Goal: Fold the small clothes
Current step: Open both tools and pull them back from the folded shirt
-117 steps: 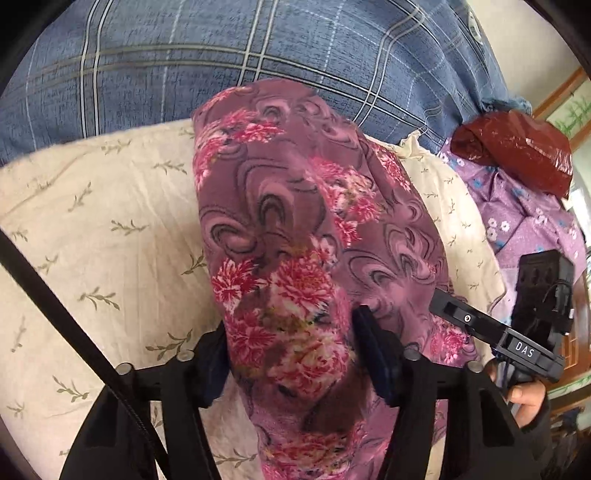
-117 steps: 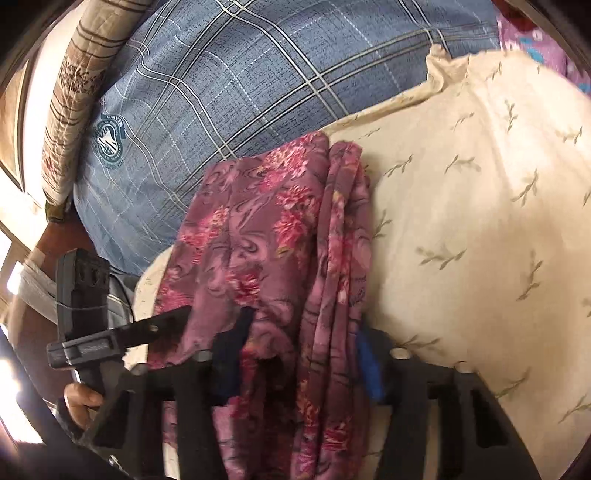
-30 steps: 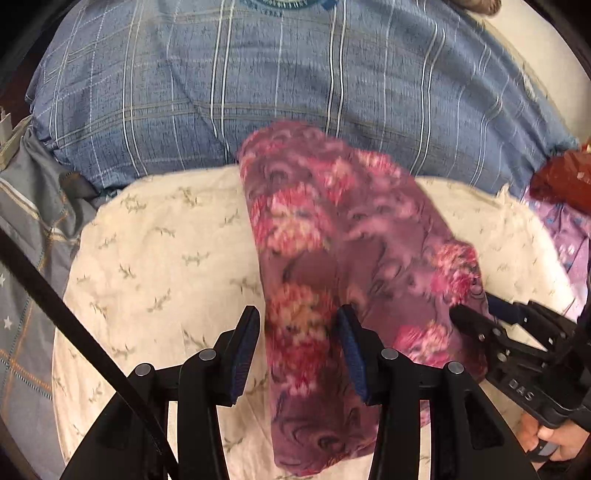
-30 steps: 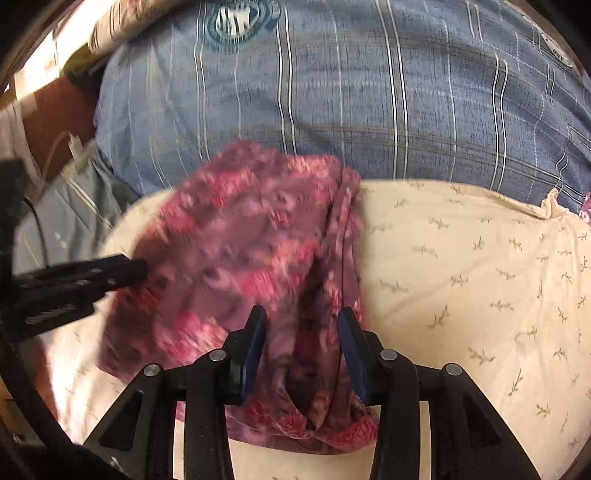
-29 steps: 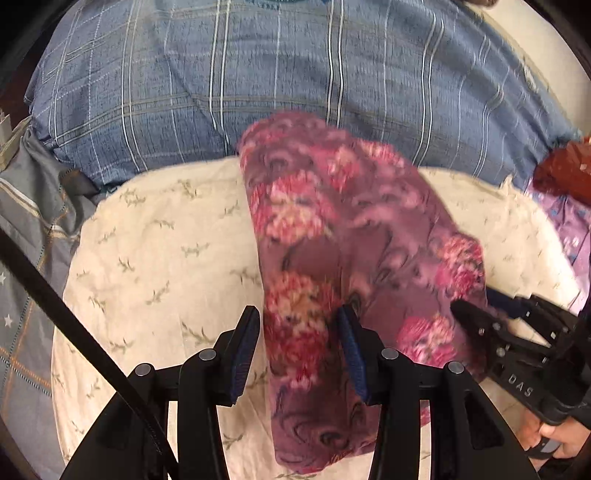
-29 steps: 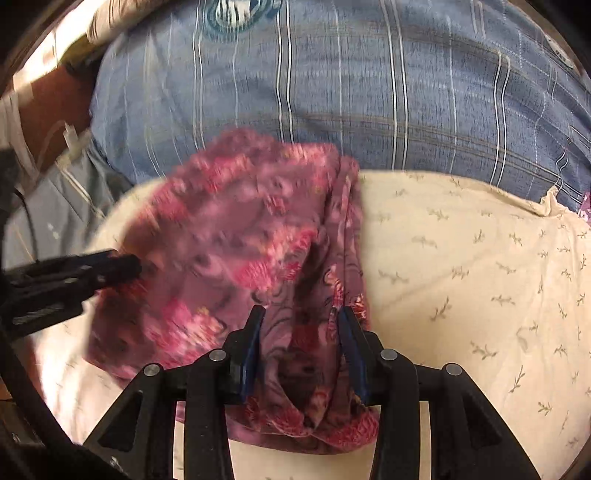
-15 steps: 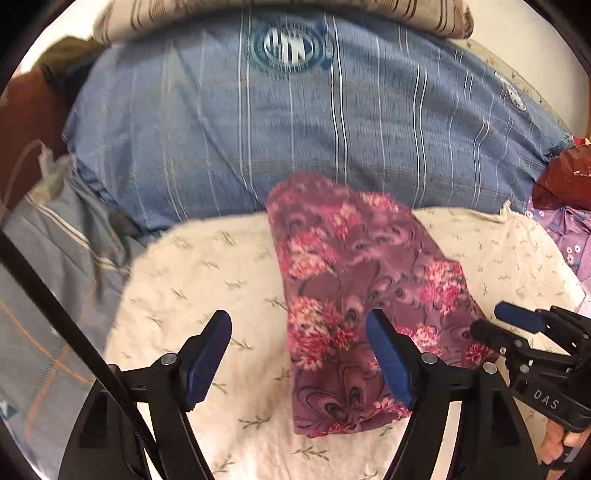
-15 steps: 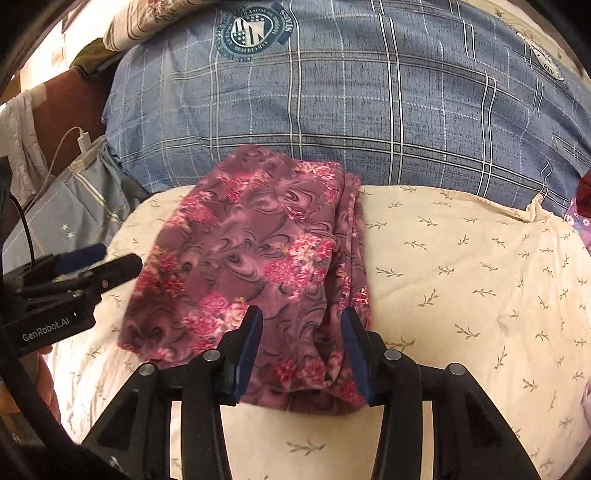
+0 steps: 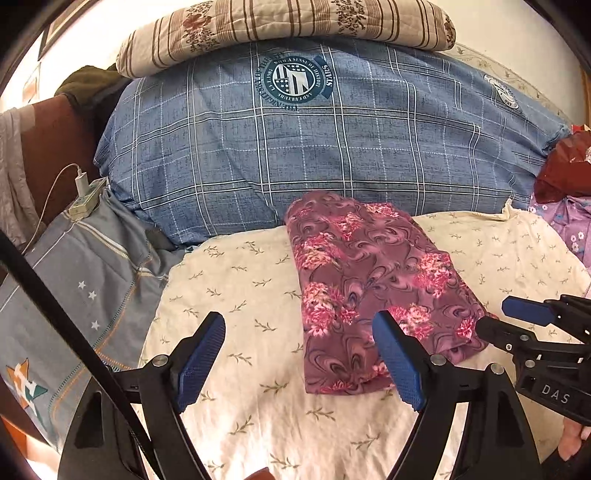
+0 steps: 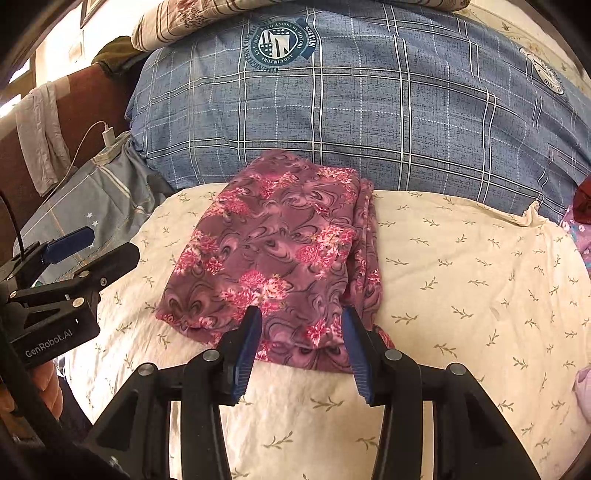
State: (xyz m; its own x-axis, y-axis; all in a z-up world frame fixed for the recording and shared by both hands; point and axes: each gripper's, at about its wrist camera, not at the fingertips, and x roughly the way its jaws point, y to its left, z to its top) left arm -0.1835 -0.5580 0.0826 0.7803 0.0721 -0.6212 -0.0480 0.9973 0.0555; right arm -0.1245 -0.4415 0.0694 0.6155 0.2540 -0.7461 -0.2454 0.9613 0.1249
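Note:
A folded purple garment with pink flowers [image 9: 369, 280] [image 10: 280, 258] lies flat on a cream leaf-print pillow [image 9: 240, 288] [image 10: 461, 277]. My left gripper [image 9: 297, 328] hovers over its near left corner. Its jaws are opening wide, and the pads touch nothing, though the cloth's left edge shows between them. My right gripper [image 10: 301, 317] is open above the garment's near edge, its blue pads clear of the cloth. Each gripper shows in the other's view, the left gripper [image 10: 99, 251] at the left and the right gripper [image 9: 498, 317] at the right.
A big blue plaid pillow [image 9: 332, 147] stands behind, with a striped quilt [image 9: 277, 26] on top. At the left are a power strip with a charger [image 9: 83, 195] and a grey-blue sheet [image 9: 74, 277]. At the right are a red bag [image 9: 565, 166] and purple flowered cloth [image 9: 569, 225].
The left jaws spread wide and let go of the garment. Both grippers drew back and up, so the garment now lies farther off, folded and still on the cream pillow.

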